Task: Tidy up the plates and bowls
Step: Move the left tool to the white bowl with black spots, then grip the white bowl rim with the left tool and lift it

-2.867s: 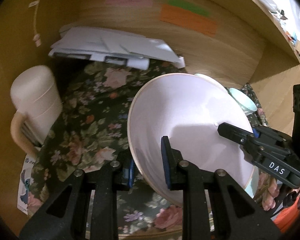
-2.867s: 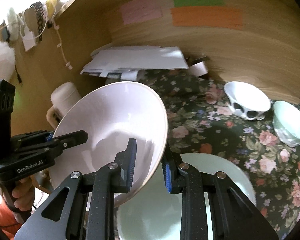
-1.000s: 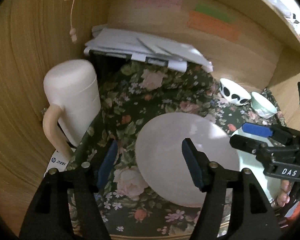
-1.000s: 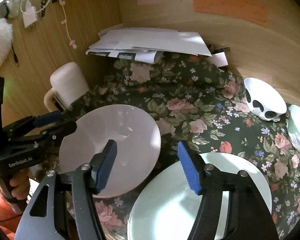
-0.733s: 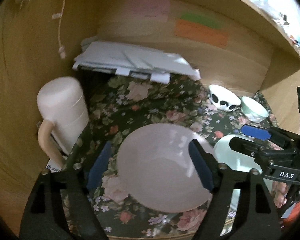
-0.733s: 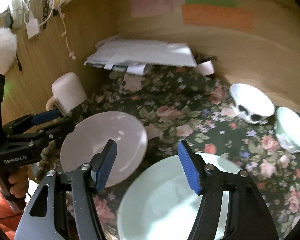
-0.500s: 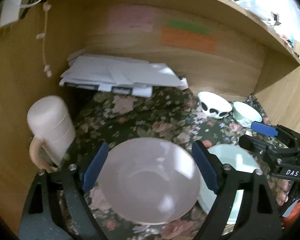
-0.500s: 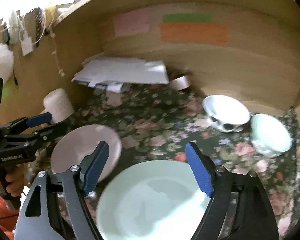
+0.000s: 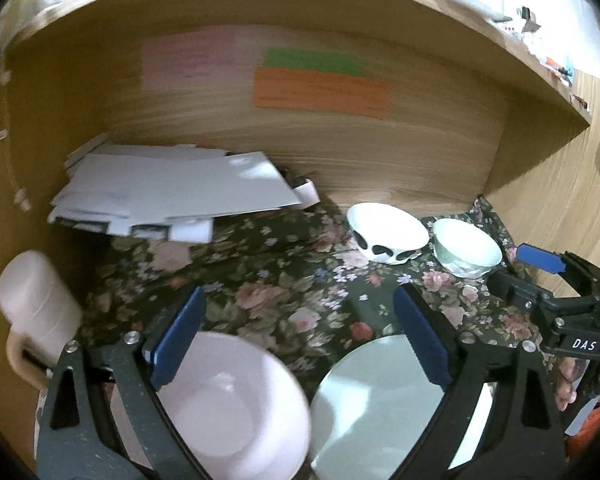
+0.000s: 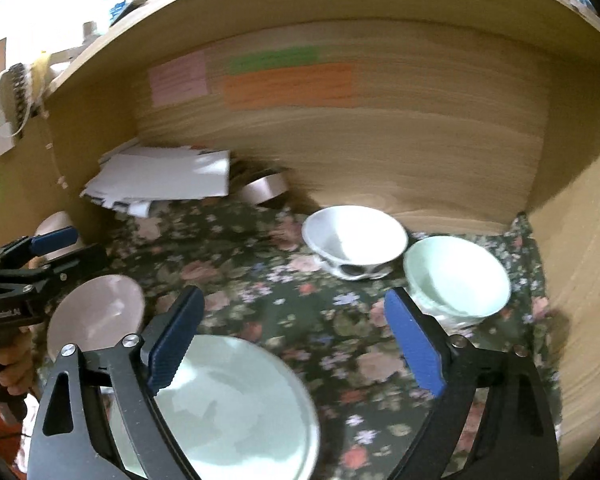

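A pink plate (image 9: 228, 412) lies flat on the floral cloth at the front left; it also shows in the right wrist view (image 10: 96, 312). A pale green plate (image 9: 372, 404) lies beside it on the right, large in the right wrist view (image 10: 228, 408). A white bowl with black spots (image 9: 386, 238) and a pale green bowl (image 9: 466, 252) stand at the back right, also in the right wrist view (image 10: 354, 242) (image 10: 456, 280). My left gripper (image 9: 298, 332) is open and empty above the plates. My right gripper (image 10: 292, 336) is open and empty, above the green plate.
A floral cloth (image 9: 284, 280) covers the shelf floor. A stack of white papers (image 9: 172, 196) lies at the back left. A pink lidded mug (image 9: 36, 316) stands at the left wall. A roll of tape (image 10: 264, 190) sits by the back wall. Wooden walls close in all round.
Both grippers let go of the pink plate, which now lies flat on the cloth. Both opened wide and drew back and up, swinging to the right.
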{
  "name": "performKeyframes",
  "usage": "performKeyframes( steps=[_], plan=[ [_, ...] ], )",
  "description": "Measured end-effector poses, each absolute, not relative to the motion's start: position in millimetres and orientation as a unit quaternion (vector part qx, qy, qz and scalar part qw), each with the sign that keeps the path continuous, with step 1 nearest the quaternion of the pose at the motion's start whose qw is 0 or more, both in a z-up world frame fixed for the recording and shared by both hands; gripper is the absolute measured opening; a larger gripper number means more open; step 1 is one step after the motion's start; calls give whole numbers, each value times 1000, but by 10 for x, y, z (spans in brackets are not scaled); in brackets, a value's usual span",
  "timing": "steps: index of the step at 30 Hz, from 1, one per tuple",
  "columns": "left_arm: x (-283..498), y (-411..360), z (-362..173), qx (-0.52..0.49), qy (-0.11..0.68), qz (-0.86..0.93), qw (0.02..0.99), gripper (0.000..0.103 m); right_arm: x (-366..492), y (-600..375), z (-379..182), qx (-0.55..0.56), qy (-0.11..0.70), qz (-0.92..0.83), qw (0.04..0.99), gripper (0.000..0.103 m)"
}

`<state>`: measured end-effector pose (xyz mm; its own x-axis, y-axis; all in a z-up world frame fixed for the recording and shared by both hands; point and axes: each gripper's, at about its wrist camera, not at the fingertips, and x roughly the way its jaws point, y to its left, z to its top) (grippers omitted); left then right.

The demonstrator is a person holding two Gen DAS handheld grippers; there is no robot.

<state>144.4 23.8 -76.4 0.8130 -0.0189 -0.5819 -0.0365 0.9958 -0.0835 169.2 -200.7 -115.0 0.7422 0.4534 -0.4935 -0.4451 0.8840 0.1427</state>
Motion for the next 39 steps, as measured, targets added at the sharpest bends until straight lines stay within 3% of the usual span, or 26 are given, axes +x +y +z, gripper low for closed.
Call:
performKeyframes(
  steps=[17,28,36,39],
  plan=[
    [2537,-147,-807,-21,370,-6,929,96,2706,-2323,-1206,30,293,208,933,89],
    [3117,-155,-1147,-14,419,0,908,95,3423,-2203,-1553,-9,352,201,914,51],
    [3194,-69,-1320,-17,441,15,897,95,3875,-2146,-1802,-28,394,191,899,46],
    [3208,-79,-1345,-17,445,15,895,95,3997,-2087,-1863,-40,407,193,892,37]
  ],
)
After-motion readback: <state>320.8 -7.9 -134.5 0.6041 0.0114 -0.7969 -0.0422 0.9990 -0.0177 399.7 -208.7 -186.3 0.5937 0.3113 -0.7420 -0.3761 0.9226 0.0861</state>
